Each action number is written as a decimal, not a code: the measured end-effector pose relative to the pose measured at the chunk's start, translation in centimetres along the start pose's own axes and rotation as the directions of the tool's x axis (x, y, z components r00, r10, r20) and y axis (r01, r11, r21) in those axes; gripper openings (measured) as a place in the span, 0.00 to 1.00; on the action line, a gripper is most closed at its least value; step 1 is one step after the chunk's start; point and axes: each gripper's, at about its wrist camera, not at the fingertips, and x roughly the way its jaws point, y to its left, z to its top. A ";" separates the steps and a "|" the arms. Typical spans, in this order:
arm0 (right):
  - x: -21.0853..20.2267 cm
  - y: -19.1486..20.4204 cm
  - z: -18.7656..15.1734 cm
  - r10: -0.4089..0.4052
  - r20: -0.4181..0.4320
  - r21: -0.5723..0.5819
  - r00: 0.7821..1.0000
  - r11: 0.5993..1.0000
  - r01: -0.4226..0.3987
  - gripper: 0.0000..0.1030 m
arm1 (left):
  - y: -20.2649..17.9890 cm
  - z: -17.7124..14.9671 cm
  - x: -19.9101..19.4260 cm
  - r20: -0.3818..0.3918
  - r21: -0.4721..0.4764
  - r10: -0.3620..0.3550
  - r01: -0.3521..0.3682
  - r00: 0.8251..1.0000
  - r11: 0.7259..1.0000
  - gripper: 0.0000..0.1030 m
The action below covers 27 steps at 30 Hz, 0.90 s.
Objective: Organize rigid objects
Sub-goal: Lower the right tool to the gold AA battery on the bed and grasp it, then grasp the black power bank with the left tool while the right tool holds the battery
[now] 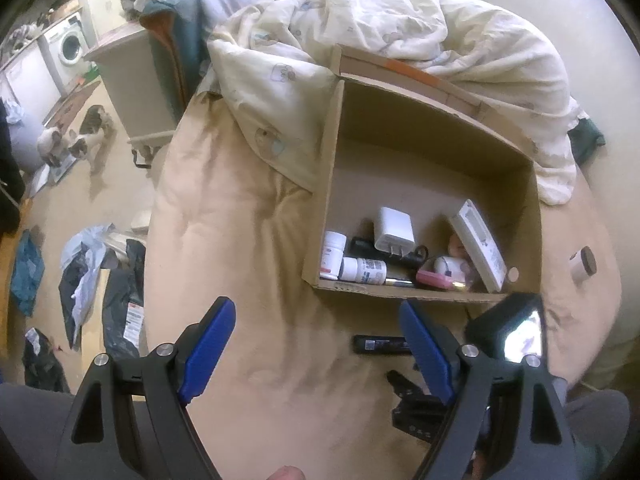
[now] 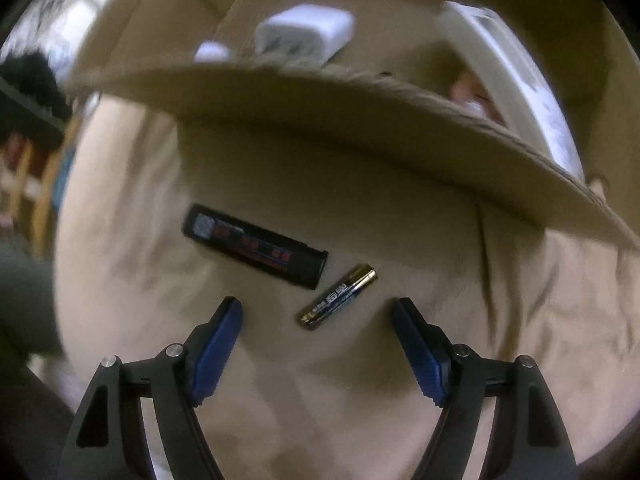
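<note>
An open cardboard box (image 1: 436, 148) lies on the beige bed and holds a white charger (image 1: 394, 230), two white pill bottles (image 1: 362, 270), a white remote (image 1: 480, 246) and a pink item (image 1: 434, 279). In front of the box a flat black bar (image 1: 380, 345) lies on the sheet. My left gripper (image 1: 316, 306) hovers open over bare sheet with nothing between its jaws. In the right wrist view, my right gripper (image 2: 318, 304) points down, open, with a gold-and-blue battery (image 2: 338, 296) on the sheet just ahead of its fingertips and untouched. The black bar (image 2: 256, 246) lies beside the battery.
A crumpled cream duvet (image 1: 360, 20) is piled behind the box. A small brown-capped cylinder (image 1: 582, 266) rests on the bed to the right. Left of the bed, the floor holds bags (image 1: 100, 276) and two cats (image 1: 76, 140). The box's near wall (image 2: 360, 96) rises close ahead of the right gripper.
</note>
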 end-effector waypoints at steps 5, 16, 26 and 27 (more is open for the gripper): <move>0.3 0.3 0.4 0.012 0.007 -0.097 1.000 0.995 -0.011 0.80 | 0.1 0.0 0.1 -0.005 -0.004 -0.006 0.006 1.000 1.000 0.80; -1.3 0.9 -0.8 -0.018 -0.022 -0.147 1.000 0.989 0.015 0.16 | 0.1 -0.2 1.3 -0.035 -0.002 0.016 -0.016 0.999 1.000 0.80; -3.8 0.4 -3.3 0.030 -0.083 -0.132 0.996 0.990 -0.040 0.10 | 0.1 -0.6 2.1 -0.045 0.018 0.051 -0.050 0.998 0.999 0.80; -4.7 0.4 -3.5 0.046 -0.070 -0.128 0.997 0.990 -0.054 0.10 | 0.2 -0.7 2.2 -0.048 0.018 0.058 -0.057 0.997 0.998 0.80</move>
